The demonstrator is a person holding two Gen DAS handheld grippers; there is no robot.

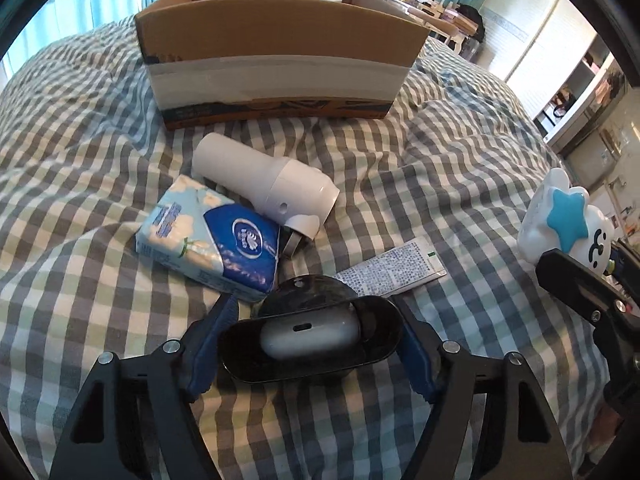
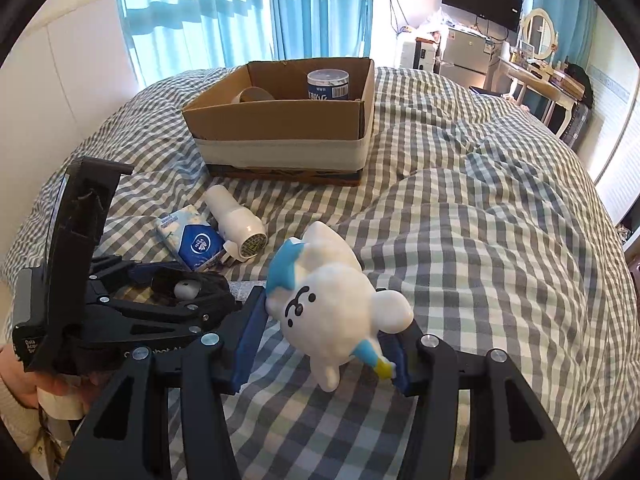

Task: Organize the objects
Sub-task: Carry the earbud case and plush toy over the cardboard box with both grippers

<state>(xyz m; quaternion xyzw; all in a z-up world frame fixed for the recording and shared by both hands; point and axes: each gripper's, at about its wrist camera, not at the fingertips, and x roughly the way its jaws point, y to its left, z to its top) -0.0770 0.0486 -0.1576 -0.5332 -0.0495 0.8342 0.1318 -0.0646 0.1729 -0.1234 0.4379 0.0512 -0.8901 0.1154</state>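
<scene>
Both grippers loaded, pick step done. Left gripper (image 1: pixel 310 344) jaws clamp a black open case (image 1: pixel 310 350) holding a white earbud case (image 1: pixel 310 334). Right gripper (image 2: pixel 320 344) jaws pinch the white bear figurine (image 2: pixel 332 300). Next, I judge: carry both forward over the cardboard box (image 2: pixel 280 136) ahead of the jaws, then release.

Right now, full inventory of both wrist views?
cardboard box: 1, brown with white band, far on the bed
canister: 1, blue-white, inside box
tape roll: 1, tan, inside box
hair dryer: 1, white, before box
tissue pack: 1, blue-white, beside dryer
leaflet: 1, white printed, near left jaws
black tray: 1, holding white earbud case
plush toy: 1, white with blue star
bed cover: 1, grey-white check
left gripper: jaws around tray
right gripper: jaws around plush
</scene>
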